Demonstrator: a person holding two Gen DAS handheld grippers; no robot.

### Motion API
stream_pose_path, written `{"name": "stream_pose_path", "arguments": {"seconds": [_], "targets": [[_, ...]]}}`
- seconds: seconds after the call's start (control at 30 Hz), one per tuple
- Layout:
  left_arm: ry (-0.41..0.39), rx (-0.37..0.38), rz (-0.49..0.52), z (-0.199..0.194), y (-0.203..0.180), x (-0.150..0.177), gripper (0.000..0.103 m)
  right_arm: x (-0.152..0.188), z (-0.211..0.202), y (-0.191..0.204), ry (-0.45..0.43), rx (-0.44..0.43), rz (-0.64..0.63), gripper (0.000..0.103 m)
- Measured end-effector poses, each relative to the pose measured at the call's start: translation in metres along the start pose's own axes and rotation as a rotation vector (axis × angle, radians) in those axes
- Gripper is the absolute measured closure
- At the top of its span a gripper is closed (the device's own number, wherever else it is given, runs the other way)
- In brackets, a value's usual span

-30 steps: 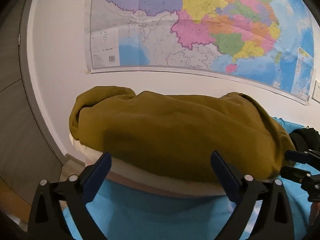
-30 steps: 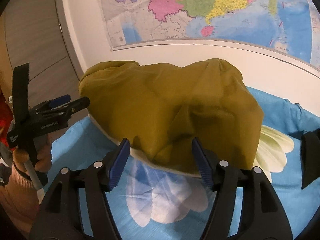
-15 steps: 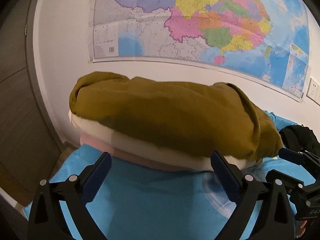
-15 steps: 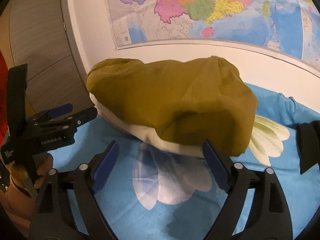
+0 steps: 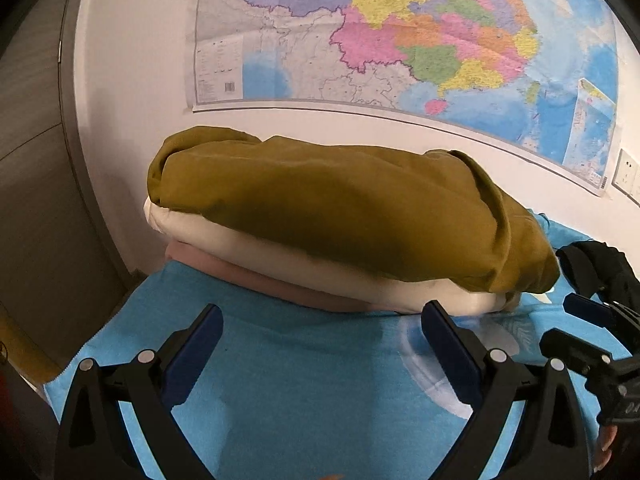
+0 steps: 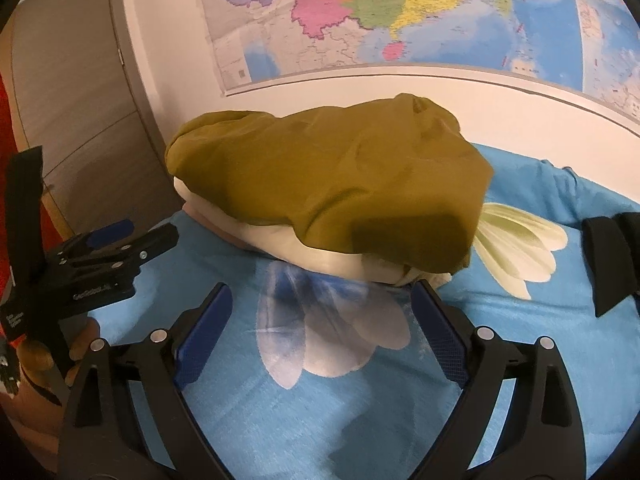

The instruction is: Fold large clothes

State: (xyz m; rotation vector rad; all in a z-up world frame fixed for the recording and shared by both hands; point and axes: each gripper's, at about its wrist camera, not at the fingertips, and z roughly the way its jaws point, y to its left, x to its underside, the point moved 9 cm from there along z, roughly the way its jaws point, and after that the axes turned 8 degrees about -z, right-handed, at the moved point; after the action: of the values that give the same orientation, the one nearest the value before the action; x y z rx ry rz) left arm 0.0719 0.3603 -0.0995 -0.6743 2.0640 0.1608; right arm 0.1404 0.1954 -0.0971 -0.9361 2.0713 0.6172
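Both pairs of tongs have drawn back from the folded stack since the earlier frames, so the clothes that filled the space right at the pad tips now sit higher and further off, with bare blue cloth showing between pads and pile

Topmost in the stack is an olive-brown garment [image 5: 348, 216], folded into a rounded slab; under it lies a cream garment [image 5: 304, 264] and, lowest, a pale pink garment [image 5: 256, 280] whose edge peeps out at the left. In the left wrist view the pile fills the middle of the frame, its near edge just above the pad tips of the left tongs [image 5: 320, 338]; the right-hand pad tip comes close to the cream layer's lower right corner, whether touching I cannot tell. In the right wrist view the pile sits centre and slightly upper, with the right tongs [image 6: 320, 312] below it, their right pad tip near the cream corner

Each pair of tongs stands wide open, gripping nothing, only blue cloth between the pads

Everything rests on a blue blanket [image 6: 280, 408] printed with a large pale flower [image 6: 520, 248] at the right of the frame and a fainter white bloom [image 6: 332, 332] between the right tongs' pads. Behind the pile, a white wall carries a coloured map [image 5: 420, 40] across the upper frame, and a grey panelled door [image 6: 72, 120] stands at upper left. A wall socket [image 5: 626, 174] shows at the right edge in the left wrist view
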Motion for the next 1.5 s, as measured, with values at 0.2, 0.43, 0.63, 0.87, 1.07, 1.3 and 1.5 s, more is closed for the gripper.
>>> {"name": "stream_pose_path", "arguments": {"seconds": [0.2,0.43,0.63,0.87,1.07,1.3,1.5], "targets": [[-0.011,0.032,0.011,-0.005,-0.009,0.0,0.007,0.002,-0.004,-0.004,-0.003,-0.001,0.023,0.013],[-0.06,0.036,0.038,-0.012,-0.02,-0.003,0.007,-0.002,-0.006,-0.001,-0.023,-0.009,0.017,0.013],[-0.109,0.019,0.084,-0.021,-0.029,-0.006,0.007,-0.004,-0.01,0.002,-0.04,-0.016,0.004,0.013],[-0.086,0.021,0.081,-0.023,-0.032,-0.001,0.007,-0.001,-0.016,0.001,-0.038,-0.035,0.027,0.013],[-0.082,0.017,0.065,-0.026,-0.027,0.003,0.007,0.004,-0.02,-0.005,-0.032,-0.057,0.068,0.012],[-0.076,0.011,0.066,-0.027,-0.029,0.009,0.007,0.007,-0.024,-0.01,-0.039,-0.065,0.088,0.012],[-0.054,0.013,0.045,-0.023,-0.024,0.011,0.007,0.004,-0.023,-0.01,-0.038,-0.073,0.092,0.012]]}}
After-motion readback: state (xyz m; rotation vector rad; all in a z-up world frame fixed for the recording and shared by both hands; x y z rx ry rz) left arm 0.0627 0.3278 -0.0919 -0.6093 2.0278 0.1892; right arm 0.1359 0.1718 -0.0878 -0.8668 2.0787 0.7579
